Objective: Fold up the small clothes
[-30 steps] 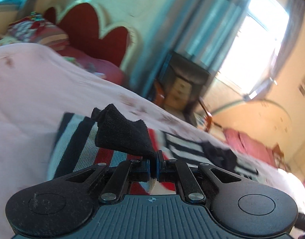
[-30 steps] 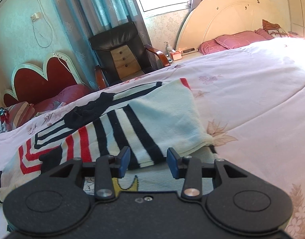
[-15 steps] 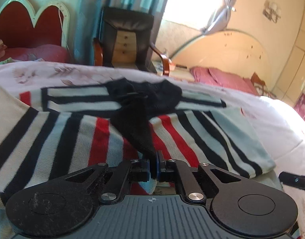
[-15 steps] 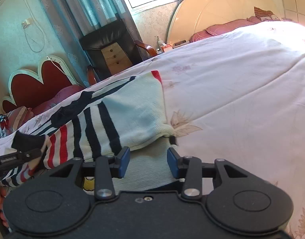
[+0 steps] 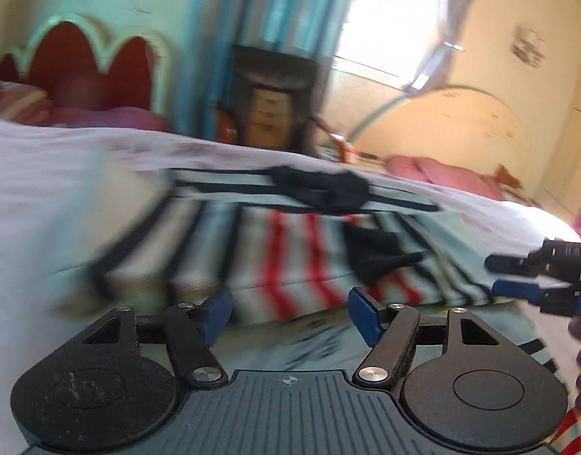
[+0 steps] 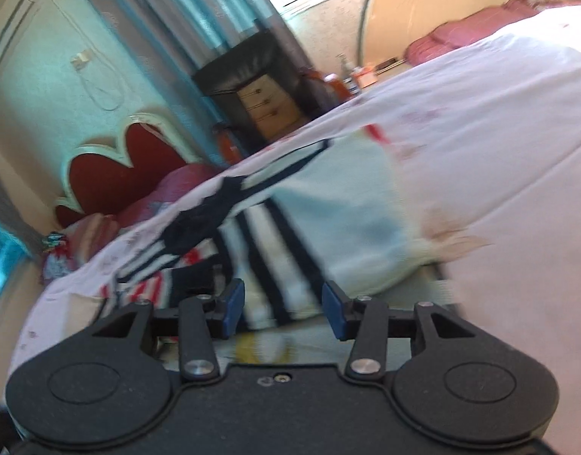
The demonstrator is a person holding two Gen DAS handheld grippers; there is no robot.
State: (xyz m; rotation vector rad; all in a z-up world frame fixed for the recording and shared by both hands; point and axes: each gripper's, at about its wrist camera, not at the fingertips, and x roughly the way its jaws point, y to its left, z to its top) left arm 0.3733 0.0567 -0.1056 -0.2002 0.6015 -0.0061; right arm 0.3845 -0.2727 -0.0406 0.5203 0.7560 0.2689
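My left gripper (image 5: 288, 316) has just sprung apart, empty, over the striped knit garment (image 5: 290, 250); black sock (image 5: 377, 256) centre-right. My right gripper (image 6: 283, 313), widening, empty; left view shows it at right edge.

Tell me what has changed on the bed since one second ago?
The left gripper let go of the black sock: its jaws have just opened, nothing is between them, and the sock lies on the striped sweater. The right gripper has opened a little further, also with nothing held. The sweater stayed on the bed.
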